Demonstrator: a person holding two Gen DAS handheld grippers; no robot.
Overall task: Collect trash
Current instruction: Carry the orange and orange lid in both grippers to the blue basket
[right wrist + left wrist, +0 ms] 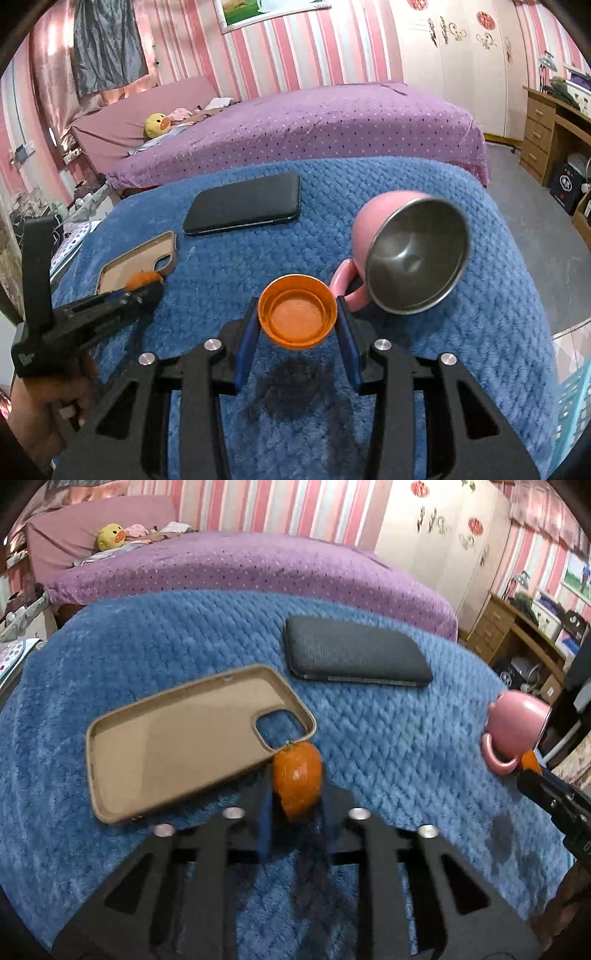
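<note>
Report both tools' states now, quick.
Left tool: shut on the orange piece of peel.
Right tool: shut on the round orange plastic cap.

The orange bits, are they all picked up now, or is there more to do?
Both are picked up. The left gripper pinches the orange peel; the right gripper holds the orange bottle cap. No bin shows, so dropping them off is left. The phone case, phone and pink mug lie on the blue blanket.
</note>
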